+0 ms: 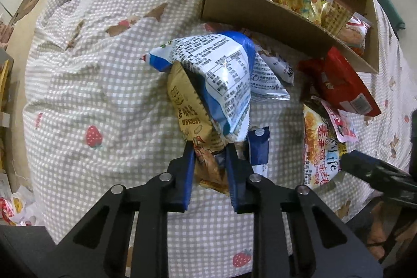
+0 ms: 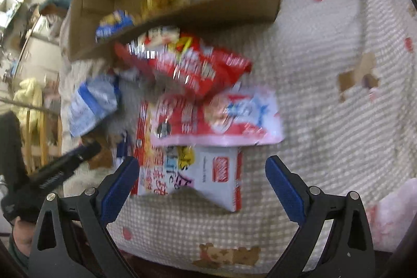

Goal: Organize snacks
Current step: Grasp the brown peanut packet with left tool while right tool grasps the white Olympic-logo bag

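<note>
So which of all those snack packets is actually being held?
The yellow-brown peanut packet, pinched between the left gripper fingers. A blue-and-white packet lies draped on it; the rest lie loose or boxed.

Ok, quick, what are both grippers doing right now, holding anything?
Left gripper: shut on the blue-and-white snack bag and the tan snack bag.
Right gripper: open, holding nothing, over the white-and-red packet.

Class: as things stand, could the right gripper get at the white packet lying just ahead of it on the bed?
Probably yes: the right gripper is open, the white packet lies between its fingers, nothing covers its near edge.
</note>
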Action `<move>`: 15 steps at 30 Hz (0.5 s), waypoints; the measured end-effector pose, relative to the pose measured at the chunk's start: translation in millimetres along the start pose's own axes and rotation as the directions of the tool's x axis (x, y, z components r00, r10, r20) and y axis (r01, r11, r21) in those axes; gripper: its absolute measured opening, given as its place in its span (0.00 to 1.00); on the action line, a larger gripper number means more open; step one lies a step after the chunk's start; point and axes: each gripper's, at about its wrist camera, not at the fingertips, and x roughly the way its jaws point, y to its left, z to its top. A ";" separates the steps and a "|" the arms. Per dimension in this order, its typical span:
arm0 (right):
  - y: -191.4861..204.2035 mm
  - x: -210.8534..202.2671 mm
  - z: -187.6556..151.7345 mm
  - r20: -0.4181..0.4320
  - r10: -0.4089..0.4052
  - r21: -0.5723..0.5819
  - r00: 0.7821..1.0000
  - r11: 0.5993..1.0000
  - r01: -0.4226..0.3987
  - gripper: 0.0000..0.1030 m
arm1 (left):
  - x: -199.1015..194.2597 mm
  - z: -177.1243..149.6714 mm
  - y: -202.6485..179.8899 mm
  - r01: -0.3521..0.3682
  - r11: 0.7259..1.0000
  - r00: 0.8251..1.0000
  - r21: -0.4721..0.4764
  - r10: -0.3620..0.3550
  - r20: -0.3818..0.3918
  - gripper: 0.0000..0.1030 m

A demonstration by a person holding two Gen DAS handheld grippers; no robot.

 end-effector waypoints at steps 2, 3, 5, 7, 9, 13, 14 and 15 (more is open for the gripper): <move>2.9 10.6 1.3 -0.030 -0.010 -0.003 0.999 1.000 0.010 0.97 | -3.2 0.0 4.9 -0.007 1.000 1.000 -0.006 0.007 0.001 0.18; 5.5 16.7 2.4 -0.046 -0.011 -0.009 0.999 1.000 0.011 0.96 | -4.1 -0.3 7.1 -0.007 1.000 1.000 -0.010 0.007 0.001 0.18; 12.1 23.9 3.3 -0.060 -0.005 -0.027 0.998 1.000 0.004 0.92 | -6.1 -0.6 11.4 0.001 1.000 1.000 -0.018 -0.001 -0.001 0.17; 18.1 30.8 4.0 -0.072 -0.028 -0.055 0.997 0.998 0.024 0.86 | -9.4 -2.7 20.0 0.002 1.000 1.000 -0.013 -0.002 0.000 0.16; 21.4 33.3 4.1 -0.067 -0.040 -0.068 0.997 0.997 0.035 0.78 | -10.6 -3.7 22.7 0.004 1.000 1.000 -0.013 -0.004 -0.001 0.15; 21.5 25.8 0.0 -0.052 -0.012 -0.078 0.999 0.997 0.008 0.52 | -11.1 -8.5 25.2 0.009 1.000 1.000 -0.011 -0.009 -0.015 0.13; 21.0 23.3 -1.9 -0.052 0.002 -0.082 0.999 0.997 -0.006 0.46 | -5.9 -7.8 20.9 0.012 1.000 1.000 -0.010 -0.013 -0.019 0.13; 20.1 20.3 -5.0 -0.056 0.020 -0.086 0.998 0.996 -0.025 0.43 | -6.5 -11.0 20.9 0.017 1.000 1.000 -0.007 -0.017 -0.025 0.13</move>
